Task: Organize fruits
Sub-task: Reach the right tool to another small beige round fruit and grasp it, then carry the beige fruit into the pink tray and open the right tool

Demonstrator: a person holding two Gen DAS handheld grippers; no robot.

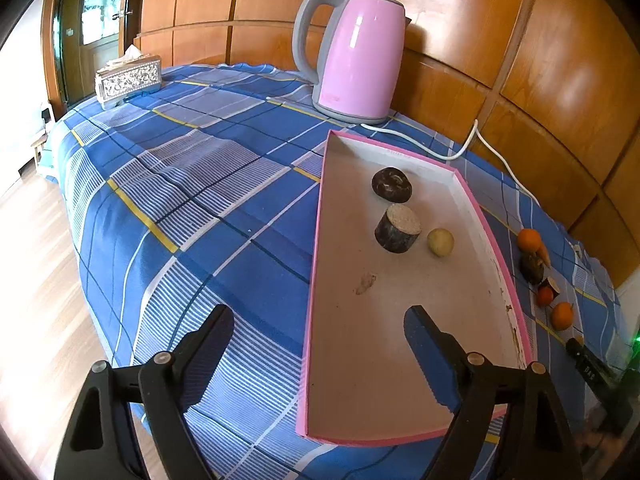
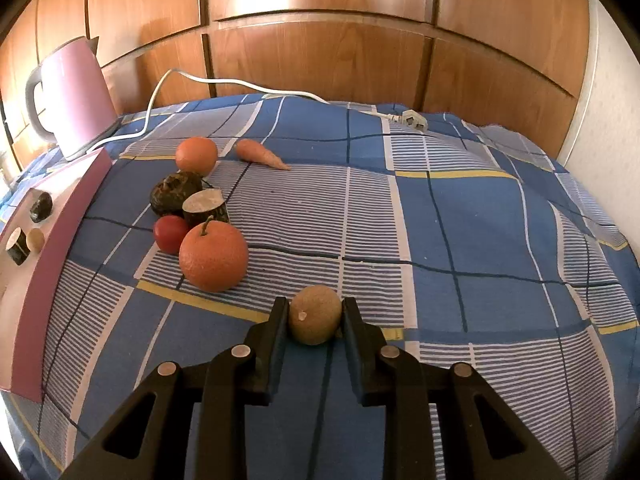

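Observation:
In the right wrist view my right gripper (image 2: 315,312) is shut on a small round tan fruit (image 2: 315,314) that rests on the blue checked cloth. To its left lie a large orange (image 2: 213,256), a red tomato (image 2: 171,233), a cut dark piece (image 2: 205,206), a dark round fruit (image 2: 174,191), a second orange (image 2: 196,155) and a carrot (image 2: 262,154). In the left wrist view my left gripper (image 1: 319,330) stands open over the near left rim of the pink-edged tray (image 1: 400,360). The tray holds two dark cut pieces (image 1: 391,185) (image 1: 397,229) and a small pale fruit (image 1: 440,242).
A pink kettle (image 1: 354,54) stands behind the tray, and its white cord (image 2: 256,88) runs across the back of the cloth to a plug (image 2: 412,117). A tissue box (image 1: 128,81) sits at the far left corner. Wooden panels close the back; the table edge drops to floor on the left.

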